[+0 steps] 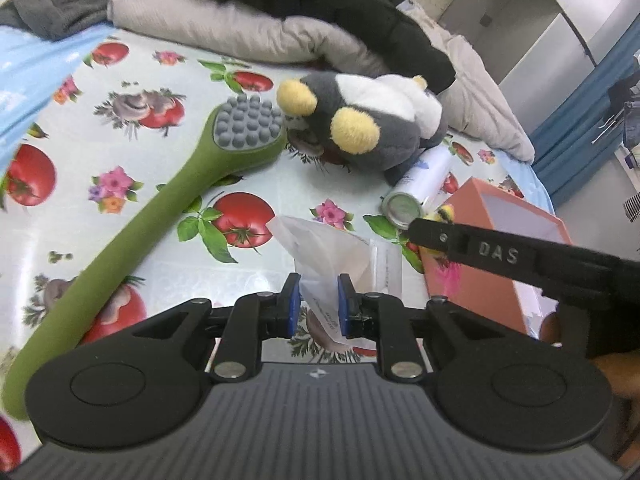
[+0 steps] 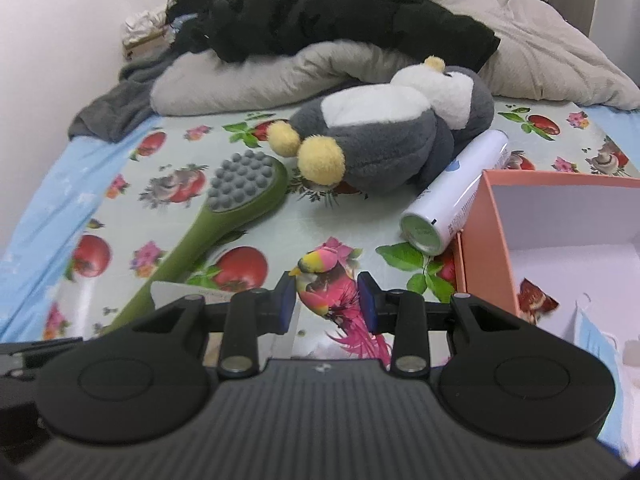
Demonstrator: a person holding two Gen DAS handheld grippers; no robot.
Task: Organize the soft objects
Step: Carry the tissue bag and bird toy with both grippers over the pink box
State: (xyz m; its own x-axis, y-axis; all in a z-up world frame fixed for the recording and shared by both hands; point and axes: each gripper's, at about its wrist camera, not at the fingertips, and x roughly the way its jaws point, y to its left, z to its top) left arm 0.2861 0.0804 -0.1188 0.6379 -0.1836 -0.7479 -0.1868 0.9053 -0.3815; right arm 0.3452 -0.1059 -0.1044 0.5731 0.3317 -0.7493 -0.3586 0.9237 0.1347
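Observation:
My left gripper is shut on a thin white plastic packet, pinched between its blue pads above the fruit-print cloth. My right gripper is shut on a small pink and yellow feathered toy bird, held just left of the pink box. One finger of the right gripper crosses the left wrist view, in front of the pink box. A grey and white plush penguin with yellow feet lies farther back on the cloth.
A green long-handled massage brush lies left of the penguin. A white spray can lies between penguin and box. Inside the box are a blue mask and a red-brown item. Grey bedding and black clothing are piled behind.

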